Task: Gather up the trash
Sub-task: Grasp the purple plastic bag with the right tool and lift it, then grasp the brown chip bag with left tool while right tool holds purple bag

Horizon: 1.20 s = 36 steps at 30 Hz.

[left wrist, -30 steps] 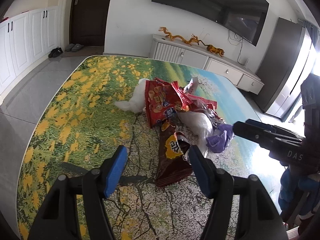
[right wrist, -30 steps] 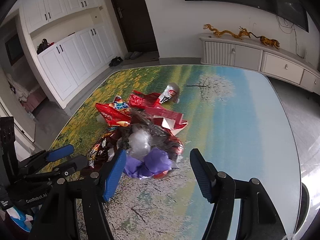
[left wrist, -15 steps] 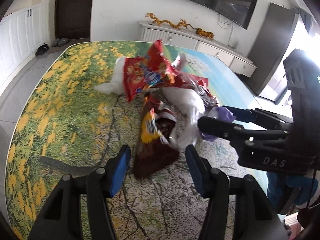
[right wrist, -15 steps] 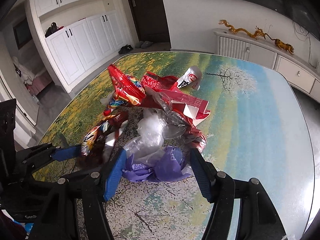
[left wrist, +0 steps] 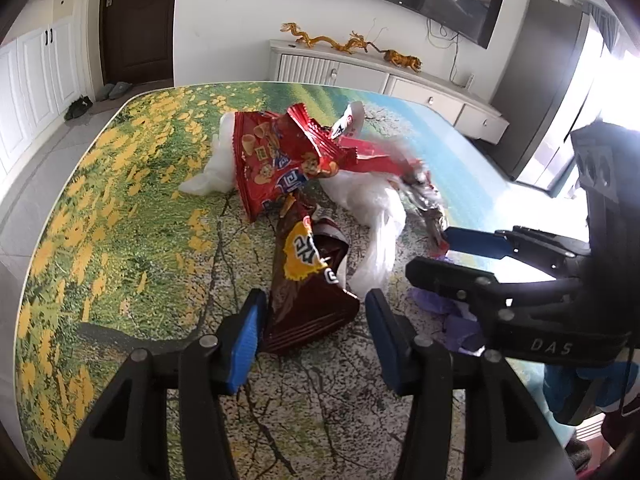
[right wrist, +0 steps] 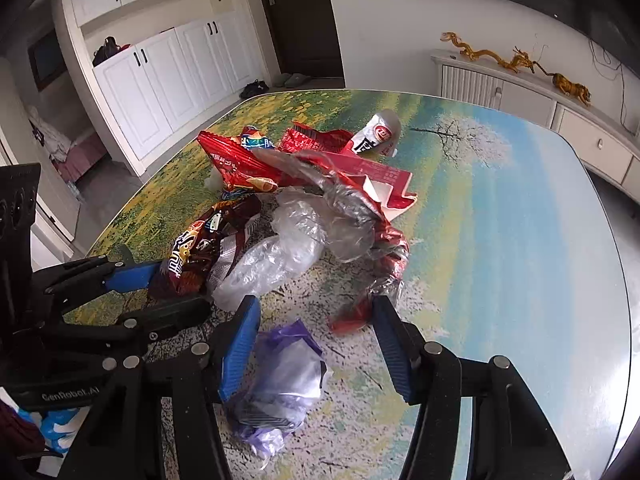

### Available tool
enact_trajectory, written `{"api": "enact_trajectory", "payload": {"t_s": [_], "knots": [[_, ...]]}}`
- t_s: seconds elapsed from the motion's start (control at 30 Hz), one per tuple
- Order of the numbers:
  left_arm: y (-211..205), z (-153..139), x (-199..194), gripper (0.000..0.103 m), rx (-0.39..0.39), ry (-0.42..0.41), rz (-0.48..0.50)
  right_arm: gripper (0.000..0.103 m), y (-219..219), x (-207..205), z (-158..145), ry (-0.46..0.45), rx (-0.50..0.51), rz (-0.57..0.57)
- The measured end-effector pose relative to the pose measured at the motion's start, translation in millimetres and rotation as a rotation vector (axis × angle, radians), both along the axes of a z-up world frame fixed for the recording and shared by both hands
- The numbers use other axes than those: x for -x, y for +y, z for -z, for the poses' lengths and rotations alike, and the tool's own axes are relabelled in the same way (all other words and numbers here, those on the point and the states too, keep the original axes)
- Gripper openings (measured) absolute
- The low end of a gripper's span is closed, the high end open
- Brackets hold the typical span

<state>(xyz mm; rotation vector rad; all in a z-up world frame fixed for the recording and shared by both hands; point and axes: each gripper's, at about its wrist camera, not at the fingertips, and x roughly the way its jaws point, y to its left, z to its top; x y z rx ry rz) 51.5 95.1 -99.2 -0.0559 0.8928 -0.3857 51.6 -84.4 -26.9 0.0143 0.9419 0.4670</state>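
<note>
Trash: a loose heap of wrappers and bags in the middle of the surface (left wrist: 120,208) — red snack bag (left wrist: 272,164), brown chip bag (left wrist: 308,288), clear plastic bags (right wrist: 288,248), a purple wrapper (right wrist: 280,376), a small silver-and-red pouch (right wrist: 380,132) at the far edge.
Progress: early, as I read it — everything lies on the surface, nothing is lifted, and no bin or sack shows in either view.
Left claw (left wrist: 314,340): about half open, jaws just been closing; the near corner of the brown chip bag sits between the blue pads, the left pad close against it, the right pad apart — no squeeze visible.
Right claw (right wrist: 314,344): about half open, jaws just been closing; the purple wrapper lies between and just under the pads, not pinched.
Left to do: both pinches, then carrying the whole heap off the surface.
</note>
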Motion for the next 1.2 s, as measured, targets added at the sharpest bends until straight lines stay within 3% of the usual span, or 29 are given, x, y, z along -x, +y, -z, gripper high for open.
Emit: {"api": "enact_trajectory", "payload": {"t_s": [0.27,0.5,0.6,0.73,0.83,0.93,1.2], "knots": [[19.0,-9.9,-6.7,0.049,0.142,0.01,-0.031,0.056,-19.0,18.6,-7.8,-0.005,-0.072,0.026],[37.6,-1.5,-26.2,0.049,0.256,0.068,-0.094,0.056,-17.6,21.6,-5.6,0.033,-0.119,0.009],[38.0,0.7,-29.1,0.048,0.241,0.073,-0.105,0.055,-13.7,22.1,-4.5,0.038,-0.124,-0.002],[29.8,1.7,-30.3,0.032,0.228,0.083,-0.068,0.051,-8.5,26.2,-2.8,0.049,-0.129,-0.024],[23.5,1.9,-26.5,0.027,0.21,0.075,-0.056,0.04,-3.4,31.4,-2.6,0.049,-0.123,-0.048],[21.4,2.6,-23.0,0.022,0.209,0.071,-0.052,0.035,-0.9,34.9,-3.0,0.044,-0.124,-0.062],[15.6,-14.5,7.2,0.019,0.179,0.022,-0.053,0.032,-15.1,47.3,-16.4,0.001,-0.152,-0.046]]}}
